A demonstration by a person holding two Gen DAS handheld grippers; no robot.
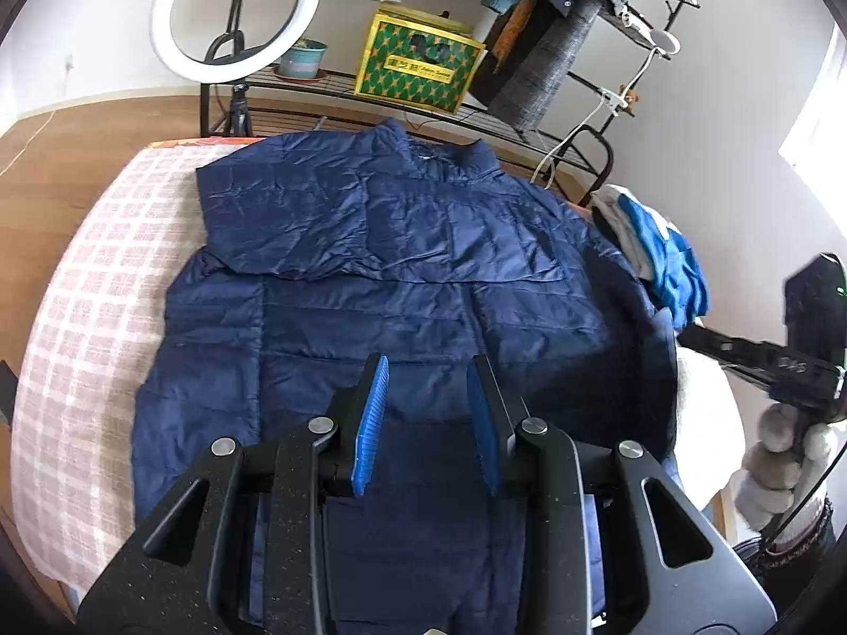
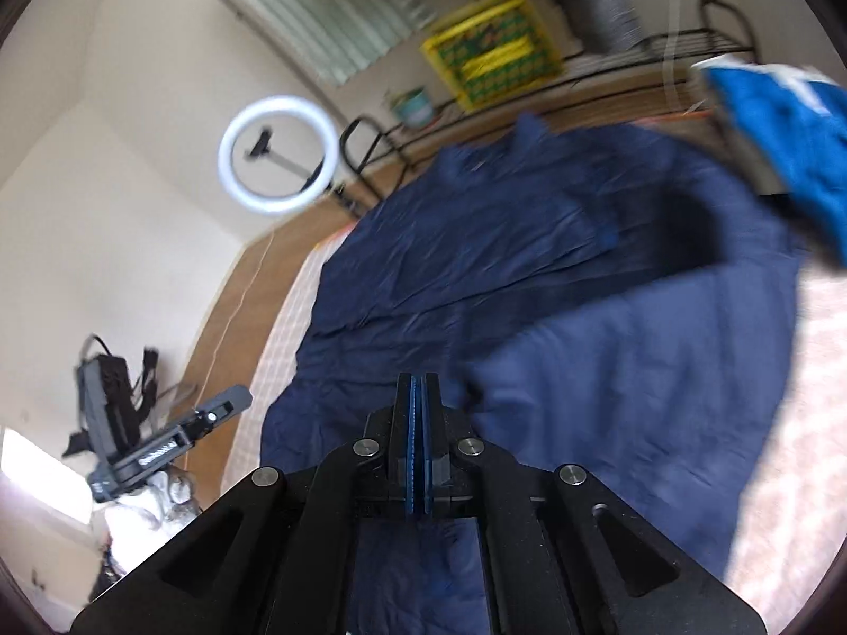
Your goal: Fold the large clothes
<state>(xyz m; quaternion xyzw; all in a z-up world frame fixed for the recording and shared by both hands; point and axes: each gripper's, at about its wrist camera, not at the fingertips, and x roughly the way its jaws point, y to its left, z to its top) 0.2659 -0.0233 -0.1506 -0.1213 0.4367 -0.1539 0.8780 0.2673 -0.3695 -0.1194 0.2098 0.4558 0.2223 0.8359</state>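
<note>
Navy jacket [image 1: 392,286], quilted and puffy with a slight nylon sheen, lies spread flat on the bed [image 1: 100,286], collar at 12 o'clock, one sleeve folded across the chest from 10 o'clock. The bed cover is a pink-and-white check weave. Left tongs [image 1: 426,413]: black frame, ribbed blue pads, parted wide, holding nothing, above the jacket's lower half. Right tongs [image 2: 422,397]: pads pressed together; the right view is motion-blurred, and a navy flap rises just right of the tips, so I cannot tell whether fabric is pinched. Crumpled blue-and-white garment [image 1: 667,259] lies at 3 o'clock, touching the jacket's edge. Behind the bed at 12 o'clock is a black wire shelf [image 1: 317,87] carrying a green-and-yellow patterned box [image 1: 418,63] with a yellow label, its characters too small to read, and a teal pot [image 1: 303,58]. Ring light [image 1: 235,13] on a stand at 11 o'clock. Dark clothes hang on a rack [image 1: 561,16] at 1 o'clock. A gloved hand [image 1: 783,455] grips the other handle at 4 o'clock in the left view.
</note>
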